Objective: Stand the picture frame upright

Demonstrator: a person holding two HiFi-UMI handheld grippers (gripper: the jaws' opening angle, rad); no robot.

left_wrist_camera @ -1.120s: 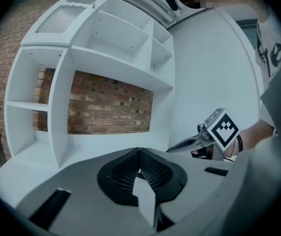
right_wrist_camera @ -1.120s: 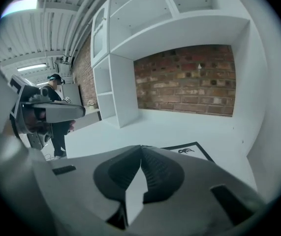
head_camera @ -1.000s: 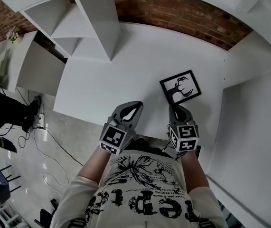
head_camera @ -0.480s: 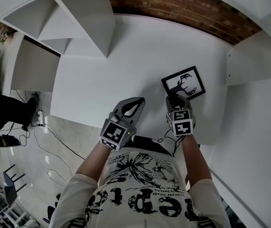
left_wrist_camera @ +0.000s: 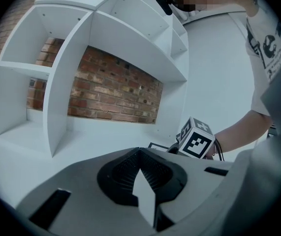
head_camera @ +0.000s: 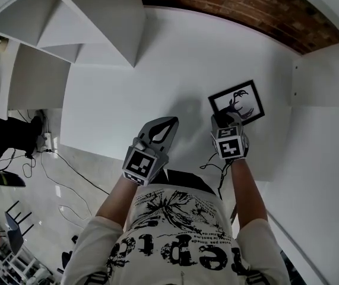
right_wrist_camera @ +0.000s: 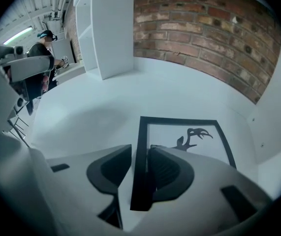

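Picture frame [head_camera: 239, 102] lies flat, edge between just-opened jaws of down-tilted right gripper [head_camera: 221, 119].

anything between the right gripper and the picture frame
Nothing visible. The right gripper has just been opening its jaws, and they straddle one side edge of the picture frame, which lies flat on the table.

Cannot see the near corner of the picture frame [head_camera: 238, 101], covered by the right gripper [head_camera: 225, 122]. Cannot make out the tiny person [right_wrist_camera: 43, 45] far left of that frame.
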